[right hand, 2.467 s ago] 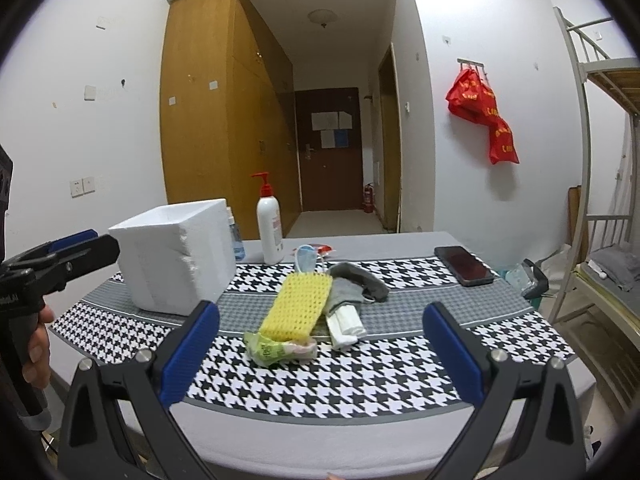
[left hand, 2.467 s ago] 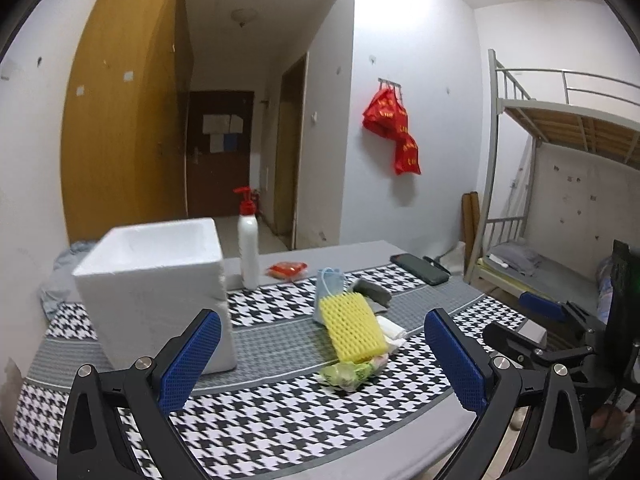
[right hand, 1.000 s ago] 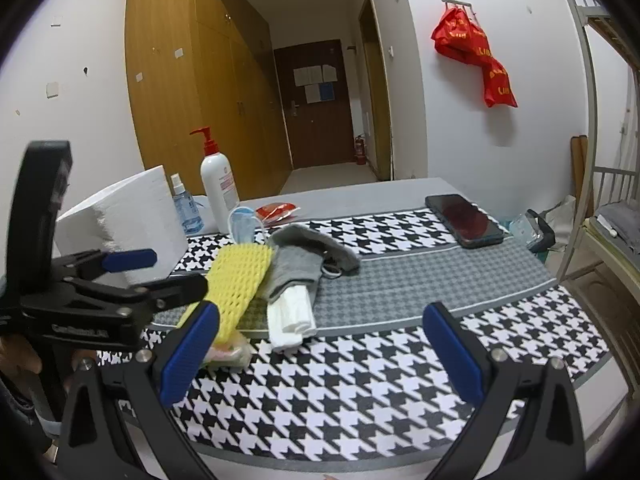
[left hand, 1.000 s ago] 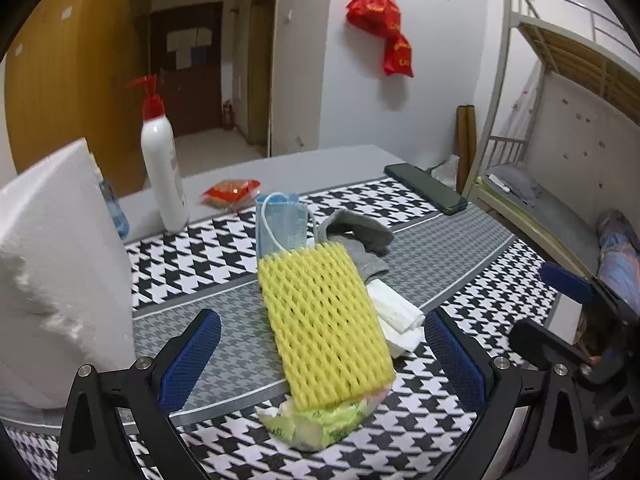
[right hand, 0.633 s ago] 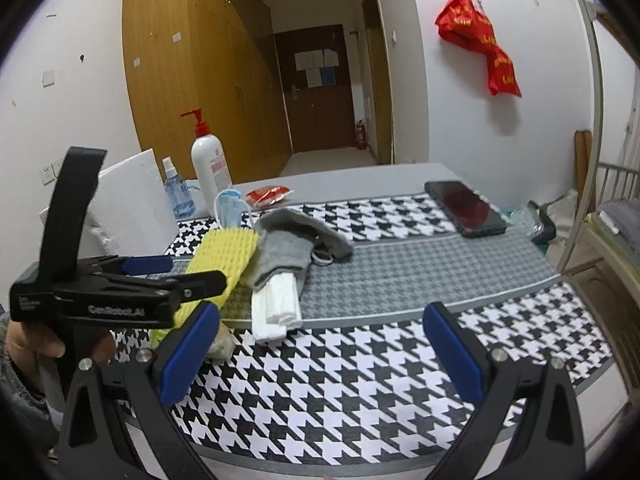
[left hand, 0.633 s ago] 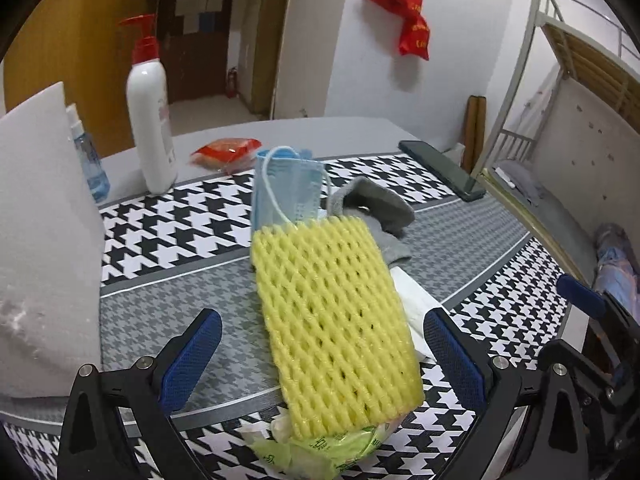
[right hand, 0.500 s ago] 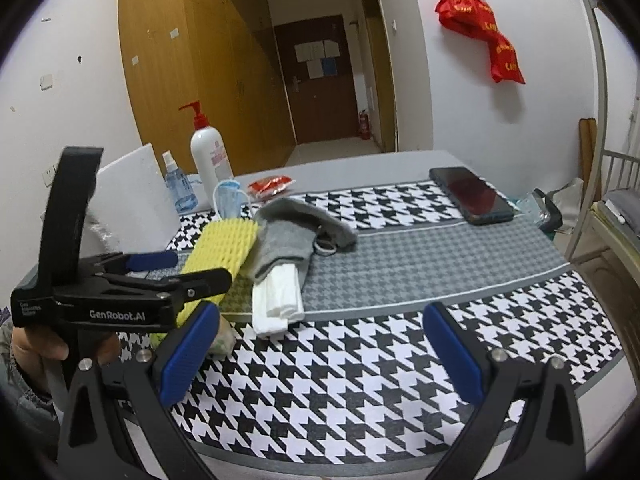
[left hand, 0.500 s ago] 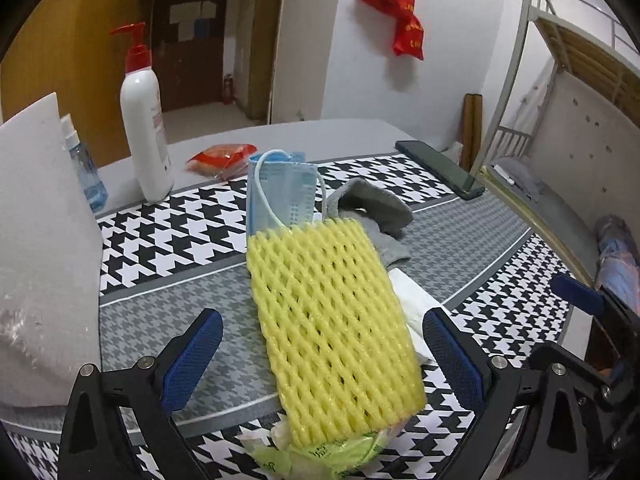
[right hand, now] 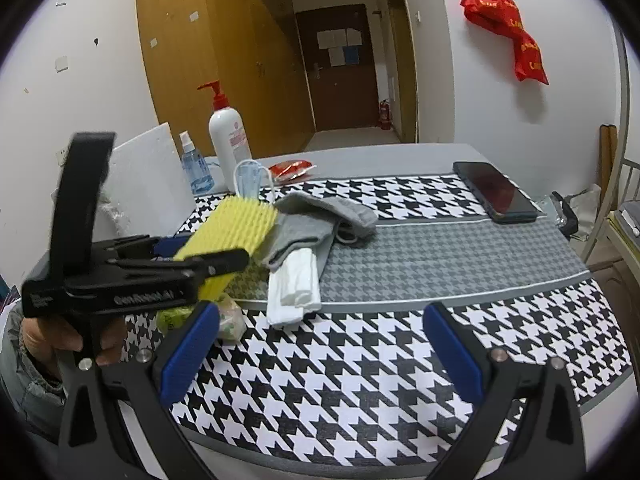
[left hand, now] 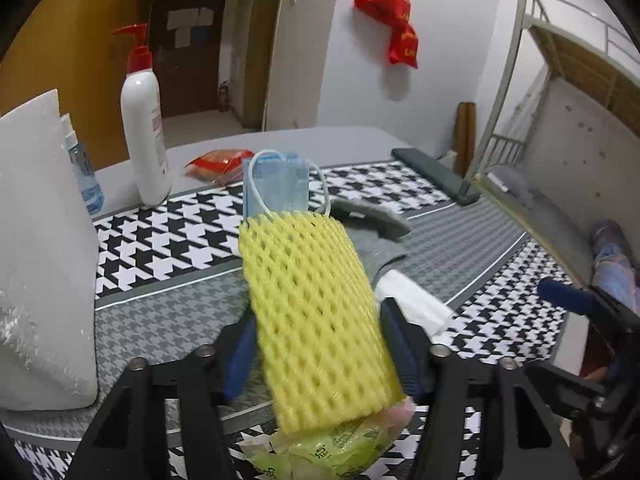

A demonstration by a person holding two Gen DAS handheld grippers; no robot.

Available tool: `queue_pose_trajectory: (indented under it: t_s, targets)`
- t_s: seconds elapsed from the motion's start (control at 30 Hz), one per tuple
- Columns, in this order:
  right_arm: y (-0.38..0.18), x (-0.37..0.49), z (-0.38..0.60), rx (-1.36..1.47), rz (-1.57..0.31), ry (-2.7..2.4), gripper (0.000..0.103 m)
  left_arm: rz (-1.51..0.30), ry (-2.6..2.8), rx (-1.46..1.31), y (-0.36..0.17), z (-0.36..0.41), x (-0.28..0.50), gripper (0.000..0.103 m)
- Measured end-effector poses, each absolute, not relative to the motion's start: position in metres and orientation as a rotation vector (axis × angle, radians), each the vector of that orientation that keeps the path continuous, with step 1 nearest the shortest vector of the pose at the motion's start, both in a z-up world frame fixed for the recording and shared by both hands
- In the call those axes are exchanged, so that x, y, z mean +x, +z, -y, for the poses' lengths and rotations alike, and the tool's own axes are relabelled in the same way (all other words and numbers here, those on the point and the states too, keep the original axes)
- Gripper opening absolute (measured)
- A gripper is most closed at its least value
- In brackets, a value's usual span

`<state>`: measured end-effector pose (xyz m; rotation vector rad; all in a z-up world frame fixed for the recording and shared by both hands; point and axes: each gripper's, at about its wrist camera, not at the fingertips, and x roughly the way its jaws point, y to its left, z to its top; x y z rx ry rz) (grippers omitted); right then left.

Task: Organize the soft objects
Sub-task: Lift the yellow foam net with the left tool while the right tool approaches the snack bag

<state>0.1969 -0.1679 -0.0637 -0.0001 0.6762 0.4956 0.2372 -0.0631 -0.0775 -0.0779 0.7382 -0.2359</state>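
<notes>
Left gripper [left hand: 316,344]: clamped on the yellow foam mesh sleeve [left hand: 316,308] across its near half; sleeve lies between the fingers
Right gripper [right hand: 320,344]: jaws spread, empty, nearer than the pile
Handling: likely light, squashy, springy; hold mid-width, gently
Ahead: white foam box [left hand: 40,248] to the left

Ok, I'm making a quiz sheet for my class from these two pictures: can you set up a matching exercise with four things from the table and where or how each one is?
Things:
1. yellow foam net
2. phone
3. pump bottle
4. right gripper

States or places:
A. lying flat near the table's far right corner
B. open, holding nothing, above the houndstooth cloth
C. squeezed between the fingers of the left gripper
D. standing upright beside the white foam box

Pairs: 1-C, 2-A, 3-D, 4-B
</notes>
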Motion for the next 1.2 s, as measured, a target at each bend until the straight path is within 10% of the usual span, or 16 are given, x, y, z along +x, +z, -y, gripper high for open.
queue_pose_trajectory:
  t_s: [0.37, 1.2]
  targets:
    - [-0.063, 0.196, 0.165, -0.023, -0.679, 0.509, 0.103, -0.661, -0.295, -0.061, -0.066, 0.065, 0.221, 0.014]
    - [-0.076, 0.182, 0.092, -0.074, -0.734, 0.625, 0.103, -0.587, -0.285, 0.011, -0.05, 0.019, 0.182, 0.013]
